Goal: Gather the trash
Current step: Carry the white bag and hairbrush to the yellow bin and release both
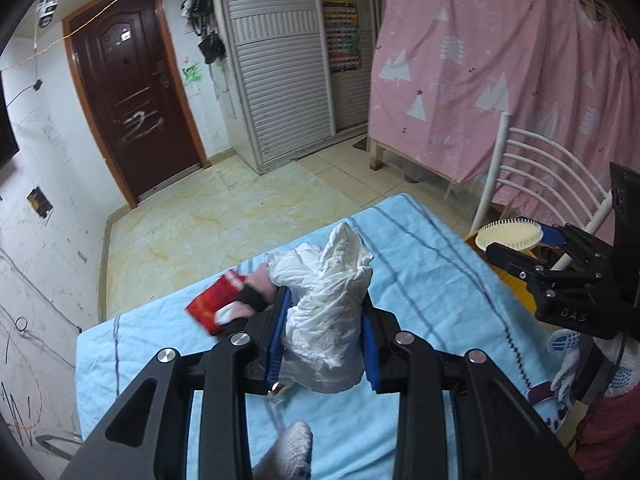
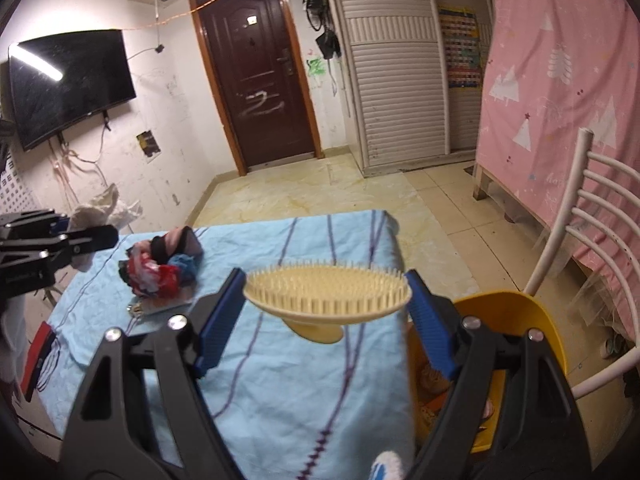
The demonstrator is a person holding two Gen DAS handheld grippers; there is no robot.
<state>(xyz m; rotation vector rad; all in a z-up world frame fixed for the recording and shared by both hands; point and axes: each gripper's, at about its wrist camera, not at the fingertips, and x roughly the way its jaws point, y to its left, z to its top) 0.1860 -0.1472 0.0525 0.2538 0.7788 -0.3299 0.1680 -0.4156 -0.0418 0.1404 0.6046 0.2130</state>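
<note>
Trash is being carried: crumpled white paper (image 1: 332, 312) is clamped in the left gripper (image 1: 325, 334); a cream brush (image 2: 327, 295) is gripped by the right gripper's (image 2: 326, 320) jaws; release into the yellow bin (image 2: 516, 312) just right of them is judged next.

"DAS" in pale letters on the black body of the right gripper (image 1: 520, 250), seen from the left wrist view. Wall poster (image 1: 343, 36) and red packet (image 1: 216, 304) carry print too small or blurred to read.

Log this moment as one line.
left gripper: shut on tissue | right gripper: shut on brush | bin: beside table, right
</note>
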